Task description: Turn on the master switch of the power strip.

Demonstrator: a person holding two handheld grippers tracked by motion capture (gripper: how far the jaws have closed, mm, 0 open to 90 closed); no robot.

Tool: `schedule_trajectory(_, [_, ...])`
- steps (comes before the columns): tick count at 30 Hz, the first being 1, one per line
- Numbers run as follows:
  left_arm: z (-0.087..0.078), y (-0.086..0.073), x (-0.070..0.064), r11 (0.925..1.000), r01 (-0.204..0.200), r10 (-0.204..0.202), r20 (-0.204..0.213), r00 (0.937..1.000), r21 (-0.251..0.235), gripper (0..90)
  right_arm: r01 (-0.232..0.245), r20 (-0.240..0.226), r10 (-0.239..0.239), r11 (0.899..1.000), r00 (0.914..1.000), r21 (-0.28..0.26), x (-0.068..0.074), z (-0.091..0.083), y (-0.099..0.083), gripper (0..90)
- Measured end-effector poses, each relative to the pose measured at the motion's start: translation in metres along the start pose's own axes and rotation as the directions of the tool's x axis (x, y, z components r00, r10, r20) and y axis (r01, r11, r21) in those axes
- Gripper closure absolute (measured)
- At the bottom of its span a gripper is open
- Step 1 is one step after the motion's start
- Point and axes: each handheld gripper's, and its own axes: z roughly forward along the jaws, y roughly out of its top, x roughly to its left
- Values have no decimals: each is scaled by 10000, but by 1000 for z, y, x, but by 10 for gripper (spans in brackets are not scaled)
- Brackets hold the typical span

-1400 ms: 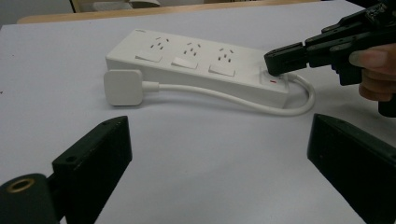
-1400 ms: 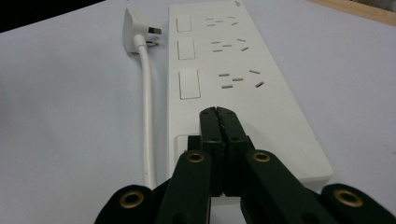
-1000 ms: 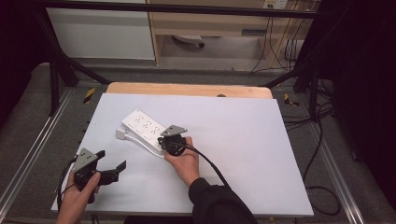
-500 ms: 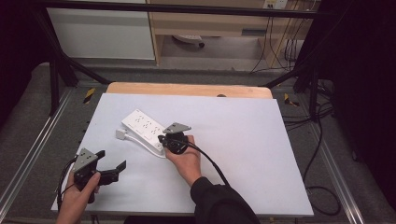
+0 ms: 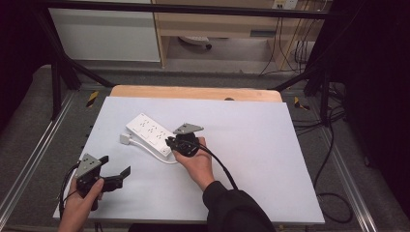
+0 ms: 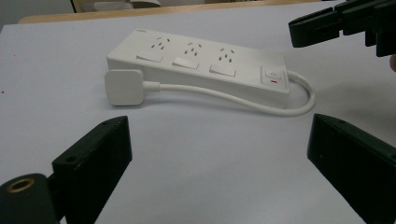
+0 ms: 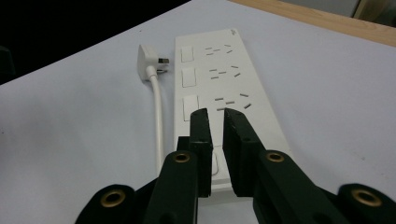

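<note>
A: Against the earlier high view we see little change. Our right gripper (image 5: 170,142) has stayed at the near end of the strip (image 5: 149,134), the hand shifted only slightly; our left gripper (image 5: 118,175) has kept its place at the lower left.

B: The strip lies left of centre in the high view, its plug (image 5: 125,139) just beside its left edge with the cord (image 6: 243,99) looping along it. Jaws?

A: In the right gripper view ours are narrow, a thin gap between them, over the strip's switch end; we can't tell if they touch it. The left jaws stand wide, holding nothing.

B: On the table (image 5: 261,145), the right half and the lower middle of the frame lie bare. The left gripper sits close to the table's lower left edge.
</note>
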Motion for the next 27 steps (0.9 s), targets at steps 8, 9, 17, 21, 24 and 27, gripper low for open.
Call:
schedule_trajectory(8, [0, 0, 0, 10000, 5, -5, -3, 10000, 18, 65, -105, -71, 106, 9999, 9999, 98, -3, -6, 3, 717])
schedule_trajectory(9, [0, 0, 0, 10000, 3, -3, 0, 10000, 18, 65, -109, -71, 110, 9999, 9999, 102, -4, -6, 3, 702])
schedule_trajectory(17, [0, 0, 0, 10000, 10, -10, -31, 10000, -1, 65, -146, 216, 140, 9995, 9997, 296, -5, -10, 4, 549])
schedule_trajectory(21, [0, 0, 0, 10000, 12, -12, -10, 10000, 20, 65, -322, 332, 312, 9991, 9990, 274, -7, -12, 7, 431])
schedule_trajectory(24, [0, 0, 0, 10000, 16, -16, -14, 10000, 15, 65, -505, 384, 494, 9983, 9980, 306, -9, -14, 8, 360])
schedule_trajectory(27, [0, 0, 0, 10000, 16, -16, -14, 10000, 14, 65, -621, 349, 607, 9973, 9975, 386, -12, -18, 9, 320])
